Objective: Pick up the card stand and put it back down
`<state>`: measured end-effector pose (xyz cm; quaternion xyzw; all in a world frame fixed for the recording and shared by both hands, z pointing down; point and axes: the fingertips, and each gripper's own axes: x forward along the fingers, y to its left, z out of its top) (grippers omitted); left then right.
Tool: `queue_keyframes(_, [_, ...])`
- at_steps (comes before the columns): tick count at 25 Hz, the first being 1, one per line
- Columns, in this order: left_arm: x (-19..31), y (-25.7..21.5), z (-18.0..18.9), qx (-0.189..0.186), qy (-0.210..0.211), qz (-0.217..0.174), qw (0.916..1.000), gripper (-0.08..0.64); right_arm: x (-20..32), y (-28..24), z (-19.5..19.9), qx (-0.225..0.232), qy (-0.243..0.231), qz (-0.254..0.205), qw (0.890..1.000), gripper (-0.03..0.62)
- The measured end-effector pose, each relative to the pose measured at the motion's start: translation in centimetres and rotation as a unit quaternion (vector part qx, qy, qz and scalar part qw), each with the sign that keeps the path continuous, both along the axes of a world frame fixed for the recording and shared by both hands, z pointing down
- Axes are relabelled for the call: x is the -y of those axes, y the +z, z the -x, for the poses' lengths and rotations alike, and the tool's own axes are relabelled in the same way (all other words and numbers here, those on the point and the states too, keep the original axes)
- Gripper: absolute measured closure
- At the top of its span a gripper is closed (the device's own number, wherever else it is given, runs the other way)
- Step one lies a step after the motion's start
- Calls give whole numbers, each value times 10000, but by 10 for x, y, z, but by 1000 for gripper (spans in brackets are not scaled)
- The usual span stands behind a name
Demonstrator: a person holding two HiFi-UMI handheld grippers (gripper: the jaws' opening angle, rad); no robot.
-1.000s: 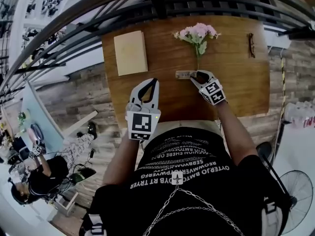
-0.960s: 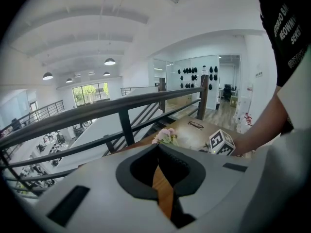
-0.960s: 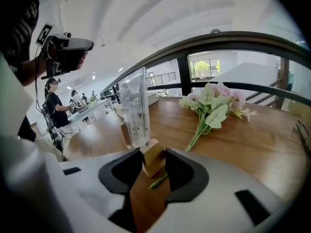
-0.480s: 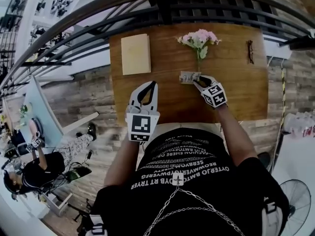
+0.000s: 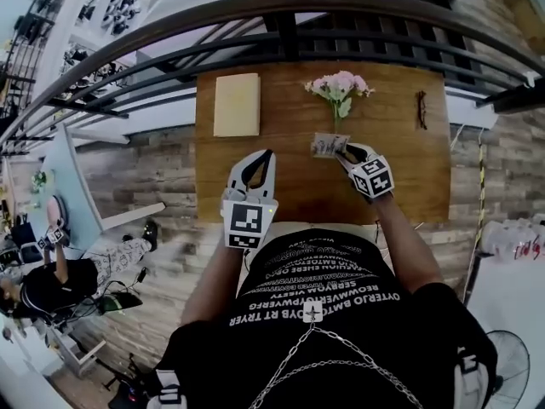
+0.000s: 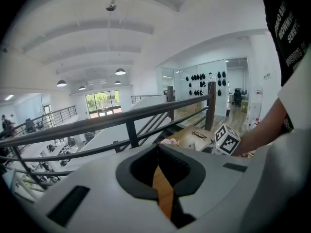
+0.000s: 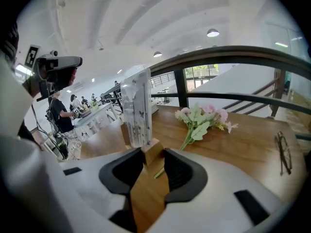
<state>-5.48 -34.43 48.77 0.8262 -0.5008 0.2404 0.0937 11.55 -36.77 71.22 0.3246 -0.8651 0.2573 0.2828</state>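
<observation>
Two hand-held grippers in shot, so which one actually has the card stand?

reply: The right hand-held gripper [image 7: 154,161]. Its jaws have just been closing, and now they're clamped on the near end of the wooden base [image 7: 152,152], with no gap showing on either side. The clear card stand [image 7: 136,106] rises upright straight out of the grip. In the head view its base runs out leftward from the jaw tips, so it's held by one end, not the middle.

OP: Is it on the counter or off it?

reply: Looks off it to me, hanging a bit above the counter [image 5: 289,177] with bare wood directly underneath. So the way back is basically straight down. The only neighbour is the pink flowers [image 5: 339,88] just beyond it, with the stem end pointing back toward the stand. I'd avoid drifting forward on the way down.

OP: And the left one?

reply: The left hand-held gripper [image 5: 260,158] has its jaws together and nothing in them; only a sliver of counter shows through the gap. It sits well off to the left, closer to the person's body, so the right one is nearer by a mile. The tan book [image 5: 237,104] and the glasses [image 5: 421,109] are well clear of all this.
</observation>
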Motion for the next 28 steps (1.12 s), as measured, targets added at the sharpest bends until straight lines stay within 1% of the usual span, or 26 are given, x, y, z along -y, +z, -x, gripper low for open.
queue_keyframes(7, [-13,-9,-9,-47,-90,-129,9999,532,4,-52,-10,-73,-154,-323,9993,446])
queue_keyframes(12, [-19,-18,-19,-129,-187,-244,9994,534,8,-96,-19,68,-180,-449,9988,446])
queue_keyframes(17, [-16,-29,-31,-89,-165,-376,9991,532,14,-138,-27,202,-188,-611,9978,446])
queue_keyframes(22, [-18,-39,-42,-90,-171,-468,9987,532,14,-173,-28,240,-314,-759,9963,446])
queue_keyframes(28, [-31,-41,-48,-55,-197,-481,9986,533,12,-209,-29,267,-422,-910,9946,446])
